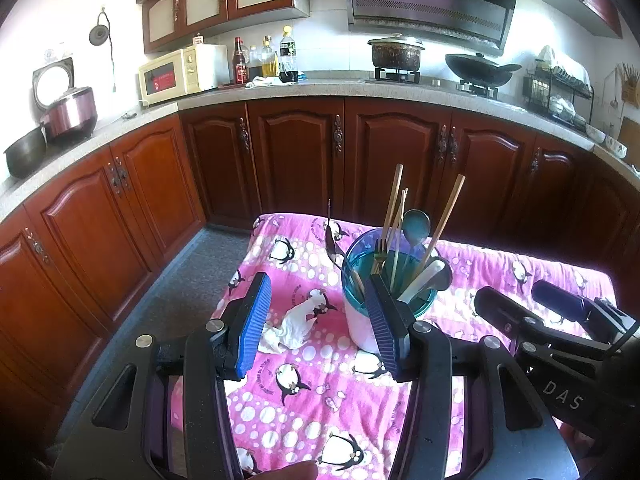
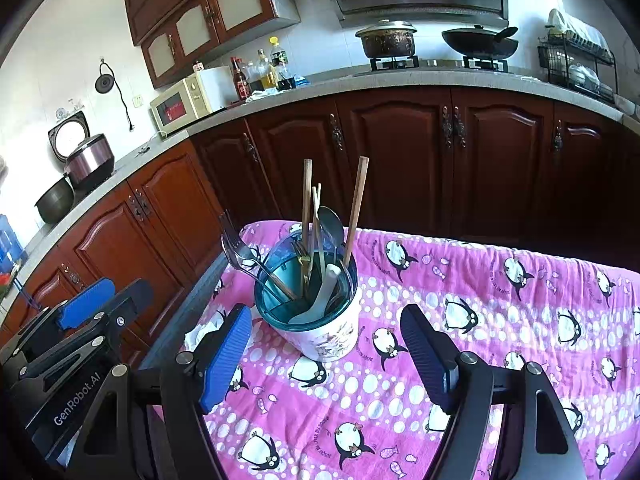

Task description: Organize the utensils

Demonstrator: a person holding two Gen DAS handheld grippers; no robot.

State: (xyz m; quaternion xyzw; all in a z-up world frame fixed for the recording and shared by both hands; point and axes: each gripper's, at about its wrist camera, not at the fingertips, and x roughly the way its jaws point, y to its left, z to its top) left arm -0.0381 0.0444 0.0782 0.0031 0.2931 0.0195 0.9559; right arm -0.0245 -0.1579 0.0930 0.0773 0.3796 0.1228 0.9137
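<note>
A white utensil holder point(image 2: 332, 340) with a teal rim stands on the pink penguin cloth point(image 2: 480, 320). In it are wooden chopsticks point(image 2: 356, 208), a metal spoon point(image 2: 332, 220), a white spoon point(image 2: 326, 292) and forks point(image 2: 234, 244) leaning out to the left. My right gripper point(image 2: 325, 312) is open. The holder sits between its fingertips, with a clear gap on the right side. My left gripper point(image 1: 320, 316) is open over a crumpled white tissue point(image 1: 292, 324), and its right pad overlaps the holder point(image 1: 360, 320) in the picture. Each view shows the other gripper: right point(image 1: 528, 300), left point(image 2: 108, 300).
Red-brown cabinets point(image 1: 296, 160) run under a grey counter point(image 1: 320, 88) that holds a microwave point(image 1: 176, 76), a rice cooker point(image 1: 68, 112), bottles point(image 1: 264, 60), a pot point(image 1: 396, 52), a wok point(image 1: 480, 68) and a dish rack point(image 1: 556, 88). The table's far edge point(image 2: 440, 236) lies just behind the holder.
</note>
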